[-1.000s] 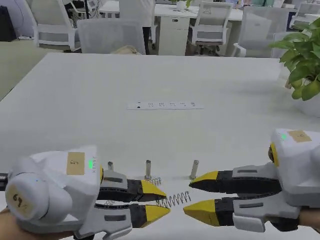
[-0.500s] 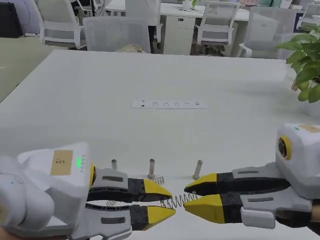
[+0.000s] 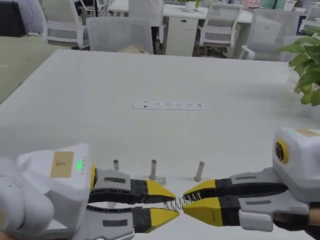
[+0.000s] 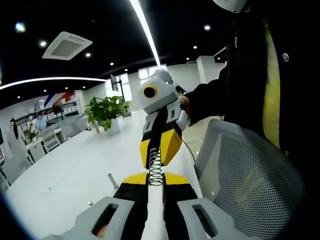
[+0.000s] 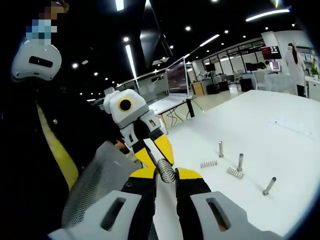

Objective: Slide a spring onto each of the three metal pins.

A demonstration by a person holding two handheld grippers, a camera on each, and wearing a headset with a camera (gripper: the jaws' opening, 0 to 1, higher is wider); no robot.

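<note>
Finds no stage complete: notes the three metal pins [image 3: 153, 169] upright on the table [image 3: 150, 80], all bare. Counts two loose springs [image 5: 209, 163] lying beside the pins, not fitted. Locates the third spring [image 3: 177, 201] bridging the two claws, just in front of the pins. Records the right gripper [image 3: 184, 200] level, pointing left, clamped on one end. Records the left gripper [image 3: 172, 203] level, pointing right, tips facing its partner's, jaws narrowed about the other end; cannot tell whether actually pinching. Judges all three fittings outstanding.

Gripper views opp., close; shared spring [image 4: 155, 167] [image 5: 166, 171]
</note>
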